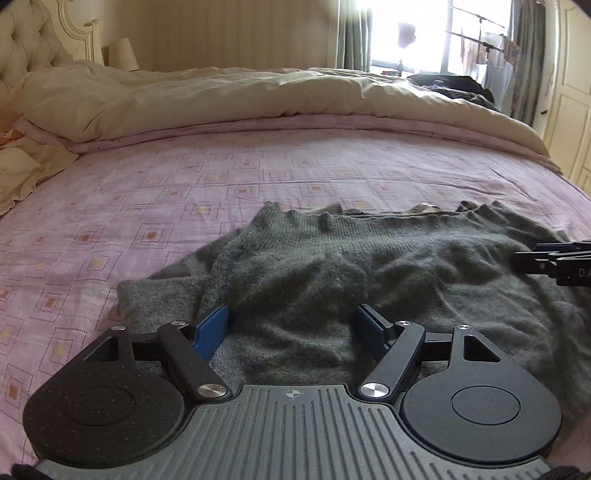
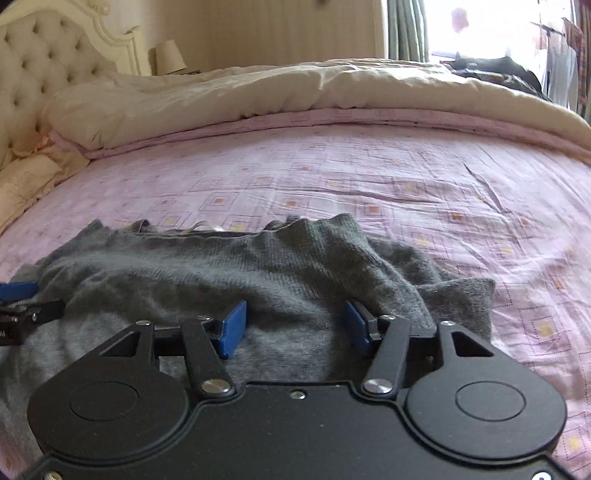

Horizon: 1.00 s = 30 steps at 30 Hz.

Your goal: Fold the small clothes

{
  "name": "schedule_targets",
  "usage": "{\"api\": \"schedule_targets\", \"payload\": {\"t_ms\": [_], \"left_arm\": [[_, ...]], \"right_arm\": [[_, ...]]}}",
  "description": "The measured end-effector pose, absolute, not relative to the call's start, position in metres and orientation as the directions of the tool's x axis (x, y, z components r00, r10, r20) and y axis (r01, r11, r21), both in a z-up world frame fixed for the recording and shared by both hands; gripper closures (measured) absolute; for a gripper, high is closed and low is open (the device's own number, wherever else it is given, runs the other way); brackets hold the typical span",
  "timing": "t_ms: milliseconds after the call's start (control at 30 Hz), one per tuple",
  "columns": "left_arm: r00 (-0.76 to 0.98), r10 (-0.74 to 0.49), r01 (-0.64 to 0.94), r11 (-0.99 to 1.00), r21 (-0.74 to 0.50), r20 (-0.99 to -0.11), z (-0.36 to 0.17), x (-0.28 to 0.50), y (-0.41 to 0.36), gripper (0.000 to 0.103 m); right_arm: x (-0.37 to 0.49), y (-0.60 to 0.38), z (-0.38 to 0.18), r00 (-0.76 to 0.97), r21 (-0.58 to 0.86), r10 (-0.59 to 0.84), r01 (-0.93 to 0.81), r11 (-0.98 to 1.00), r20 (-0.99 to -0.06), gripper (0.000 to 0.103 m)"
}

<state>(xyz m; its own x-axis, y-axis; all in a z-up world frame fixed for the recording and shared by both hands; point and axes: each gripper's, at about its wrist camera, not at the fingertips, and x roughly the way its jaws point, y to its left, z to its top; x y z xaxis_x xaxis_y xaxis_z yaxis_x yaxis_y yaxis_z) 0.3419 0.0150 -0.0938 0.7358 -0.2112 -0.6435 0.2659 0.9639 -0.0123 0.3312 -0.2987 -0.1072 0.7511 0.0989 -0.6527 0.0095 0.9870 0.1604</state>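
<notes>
**Both claws open over grey sweater**

Left gripper and right gripper: blue-padded jaws parted, empty, above the knit. Pink square-patterned quilted bedspread carries a fuzzy grey ribbed-knit sweater, rumpled, lying spread near the front edge. Cream duvet bunched behind.

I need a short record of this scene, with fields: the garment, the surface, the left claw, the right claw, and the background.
garment: grey sweater, rumpled, lying spread on the bed
surface: pink sheet with square pattern
left claw: open, above the sweater's near part, nothing gripped
right claw: open, above the sweater's near part, nothing gripped
background: cream duvet pushed back, tufted headboard, window
</notes>
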Motion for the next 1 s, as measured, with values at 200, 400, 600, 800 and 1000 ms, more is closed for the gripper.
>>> {"api": "schedule_targets", "payload": {"t_ms": [200,400,600,800,1000], "left_arm": [[0.737,-0.225,0.282,0.959,-0.013,-0.637,-0.094,0.339,0.019,0.028],[0.783,-0.210,0.261,0.965,0.004,-0.586,-0.071,0.305,0.020,0.028],[0.754,-0.170,0.277,0.958,0.074,-0.634,-0.086,0.266,0.020,0.028],[0.794,-0.140,0.250,0.962,0.107,-0.592,-0.100,0.237,0.023,0.024],[0.801,-0.194,0.245,0.969,0.015,-0.566,-0.105,0.235,0.036,0.020]], "right_arm": [[0.327,-0.304,-0.102,0.755,0.188,0.100,0.031,0.982,-0.648,0.041],[0.284,-0.287,-0.075,0.804,0.142,0.119,-0.044,0.989,-0.583,0.037],[0.240,-0.276,-0.101,0.757,0.020,0.060,-0.061,0.998,-0.651,0.034],[0.216,-0.284,-0.105,0.774,0.049,0.070,-0.050,0.998,-0.630,0.029],[0.200,-0.322,-0.088,0.828,0.264,0.127,0.026,0.964,-0.545,0.023]]}}
